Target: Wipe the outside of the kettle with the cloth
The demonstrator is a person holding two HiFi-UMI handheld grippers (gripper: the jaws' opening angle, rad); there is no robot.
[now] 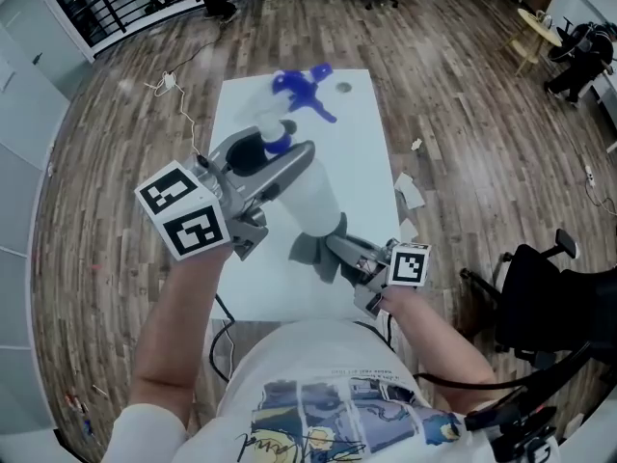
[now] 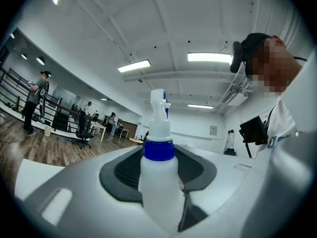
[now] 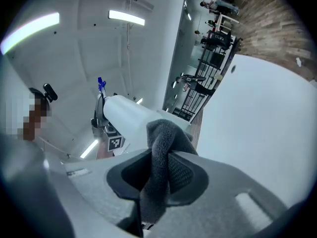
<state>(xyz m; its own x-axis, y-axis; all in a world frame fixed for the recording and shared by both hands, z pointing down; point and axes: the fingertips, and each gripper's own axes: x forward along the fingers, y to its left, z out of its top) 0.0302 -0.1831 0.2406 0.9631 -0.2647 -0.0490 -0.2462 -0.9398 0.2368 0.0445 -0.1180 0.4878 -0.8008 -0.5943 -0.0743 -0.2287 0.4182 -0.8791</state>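
The left gripper (image 1: 275, 167) squeezes a white spray bottle (image 1: 313, 199) just below its blue collar and holds it tilted over the middle of the table (image 1: 280, 292). The right gripper (image 1: 339, 246) pinches a gray cloth (image 1: 310, 251) against the bottle's bottom end.

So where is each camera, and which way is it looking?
Head view: on the person's head, looking steeply down at the table; both arms, the left hand-held gripper and right hand-held gripper show.
Left gripper view: on the left hand-held gripper, looking along its jaws, shut on the bottle; the person's chest at right.
Right gripper view: on the right hand-held gripper, looking along its jaws, shut on the cloth; the person's head at left.
Shared: all three see the bottle.
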